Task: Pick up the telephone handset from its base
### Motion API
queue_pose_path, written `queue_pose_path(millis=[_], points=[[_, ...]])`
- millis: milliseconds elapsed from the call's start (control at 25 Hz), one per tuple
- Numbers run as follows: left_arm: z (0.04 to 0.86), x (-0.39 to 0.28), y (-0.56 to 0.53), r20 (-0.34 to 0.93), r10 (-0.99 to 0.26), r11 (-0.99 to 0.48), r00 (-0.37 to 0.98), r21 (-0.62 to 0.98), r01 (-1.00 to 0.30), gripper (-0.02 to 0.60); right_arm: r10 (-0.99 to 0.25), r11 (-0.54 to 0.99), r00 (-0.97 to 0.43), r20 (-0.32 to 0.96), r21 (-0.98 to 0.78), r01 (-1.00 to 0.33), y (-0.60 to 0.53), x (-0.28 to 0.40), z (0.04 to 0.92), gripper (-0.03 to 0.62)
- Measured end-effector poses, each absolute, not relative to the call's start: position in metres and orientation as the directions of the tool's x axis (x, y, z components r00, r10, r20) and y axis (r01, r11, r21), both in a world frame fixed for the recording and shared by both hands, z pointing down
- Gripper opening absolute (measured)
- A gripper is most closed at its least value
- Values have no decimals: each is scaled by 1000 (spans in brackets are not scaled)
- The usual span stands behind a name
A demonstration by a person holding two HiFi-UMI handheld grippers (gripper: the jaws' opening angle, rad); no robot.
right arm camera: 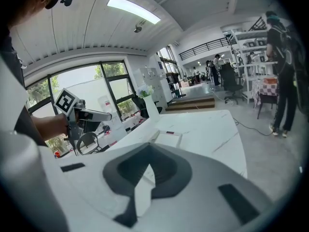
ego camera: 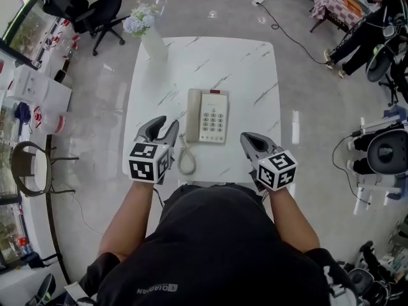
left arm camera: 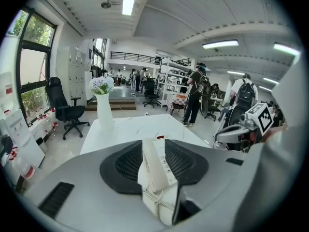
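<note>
Left hand-held gripper (ego camera: pixel 162 127) is over the near left of the bench (ego camera: pixel 255 75). Its jaws are apart and released, with nothing clamped. In the left gripper view the gap lines up on the phone ahead, and the pads are clear of it. My right hand-held gripper (ego camera: pixel 247 140) is at near right, jaws clenched together and empty. The coiled cord (ego camera: pixel 185 158) lies just right of my left one. Farther in, mid-bench, the handset (ego camera: pixel 193 115) rests in the left side of its base (ego camera: pixel 215 116). A white vase (ego camera: pixel 152 40) of flowers stands at the far left corner.
</note>
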State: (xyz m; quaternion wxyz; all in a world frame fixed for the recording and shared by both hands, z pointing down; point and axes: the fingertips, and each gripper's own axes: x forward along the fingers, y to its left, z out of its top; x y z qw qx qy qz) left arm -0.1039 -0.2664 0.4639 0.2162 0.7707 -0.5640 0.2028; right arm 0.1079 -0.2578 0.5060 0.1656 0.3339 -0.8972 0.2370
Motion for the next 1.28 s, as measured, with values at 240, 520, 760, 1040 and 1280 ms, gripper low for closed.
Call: queue_pose_path(millis=[240, 520, 760, 1040, 1280], points=[[462, -102, -275, 559, -781, -269, 278, 101, -958, 170, -532, 657, -716, 452, -314, -685, -263, 114, 504, 2], [463, -101, -279, 567, -777, -270, 273, 92, -959, 178, -534, 654, -716, 451, -317, -687, -267, 115, 504, 2], [465, -101, -280, 573, -773, -269, 271, 91, -959, 184, -534, 651, -714, 453, -318, -689, -268, 115, 505, 2], [471, -103, -286, 594, -758, -260, 270, 105, -960, 198, -536, 648, -712, 454, -319, -691, -272, 114, 507, 2], [497, -97, -303, 658, -705, -239, 265, 131, -962, 207, -531, 643, -710, 462, -327, -693, -270, 118, 510, 2]])
